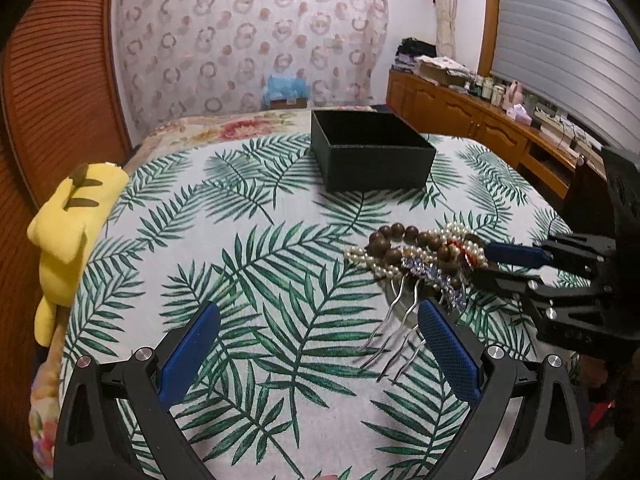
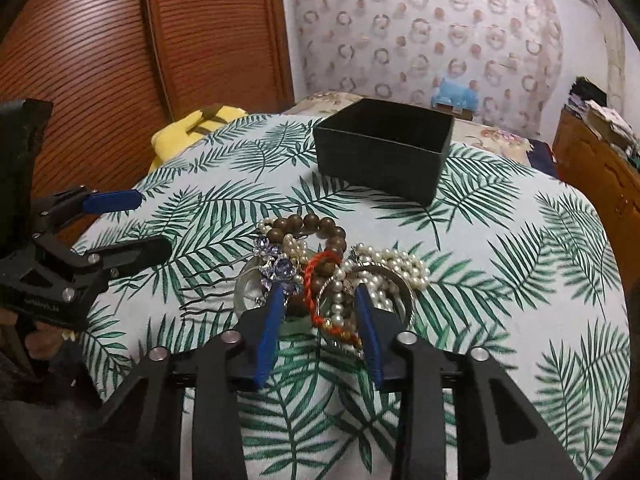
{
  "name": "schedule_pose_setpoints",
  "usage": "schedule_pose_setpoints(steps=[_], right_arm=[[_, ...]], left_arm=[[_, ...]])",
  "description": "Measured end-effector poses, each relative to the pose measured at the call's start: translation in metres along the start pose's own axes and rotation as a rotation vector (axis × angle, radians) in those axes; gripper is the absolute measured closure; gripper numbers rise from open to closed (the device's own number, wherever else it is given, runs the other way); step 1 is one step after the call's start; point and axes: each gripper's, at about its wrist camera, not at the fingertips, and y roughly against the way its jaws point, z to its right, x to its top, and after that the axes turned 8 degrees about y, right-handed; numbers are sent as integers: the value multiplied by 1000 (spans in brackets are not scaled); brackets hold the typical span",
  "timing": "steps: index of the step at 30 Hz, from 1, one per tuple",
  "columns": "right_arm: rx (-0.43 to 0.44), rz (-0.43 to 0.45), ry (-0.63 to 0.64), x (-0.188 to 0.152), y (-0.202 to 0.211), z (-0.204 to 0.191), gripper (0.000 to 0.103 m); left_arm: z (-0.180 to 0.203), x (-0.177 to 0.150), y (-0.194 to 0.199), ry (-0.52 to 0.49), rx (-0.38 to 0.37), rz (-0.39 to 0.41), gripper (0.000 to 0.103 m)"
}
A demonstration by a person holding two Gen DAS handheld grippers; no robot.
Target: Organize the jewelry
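A tangled jewelry pile lies on the leaf-print bedspread (image 1: 240, 240): a brown wooden bead bracelet (image 2: 320, 224), white pearl strands (image 2: 400, 260), a red cord bracelet (image 2: 310, 280) and a purple crystal hair comb (image 1: 424, 268) with wavy metal prongs. My right gripper (image 2: 319, 292) is down in the pile, its jaws partly narrowed around the red cord and beads; a gap shows beside the pads. In the left wrist view it (image 1: 484, 262) reaches in from the right. My left gripper (image 1: 320, 308) stands wide open just left of the comb, holding nothing. An open black box (image 2: 384, 152) sits behind the pile.
A yellow plush toy (image 1: 76, 208) lies at the bed's left edge by the wooden slatted wardrobe (image 2: 100, 60). A wooden sideboard (image 1: 480, 120) with bottles and boxes runs along the right. A floral quilt and a blue item (image 1: 284, 88) lie beyond the box.
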Motion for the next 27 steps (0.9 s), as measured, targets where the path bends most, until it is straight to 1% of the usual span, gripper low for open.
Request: schedule_pose_setpoints(steps=[2,3,4,5,6,10,17,27], right_arm=[[0,-10,13,3,-5,0,74],[-4,-17,18,3,-7,0,81],[-5,-24,27,4,-9,0,86],[-1,-27,31,4,-9,1,95],[2,-24,33,4,-8,2,98],[5,26,34,9,9,7,99],[-6,93,30,20,37,18,100],[-21,170,53,36,65,22,100]], left_arm=[[0,-2,-4,-1,-5,-18,8],[-1,-3,-6,-2,-9,-26,8],[-1,-4,-8,-1,-13,-35,8],[-1,-5,-9,0,-17,-40,8],[-1,-6,-10,-1,-18,-43,8],[0,-6,-13,0,-29,-50,8],[1,-8,-21,8,-79,-76,8],[5,-8,-21,5,-88,-73,8]])
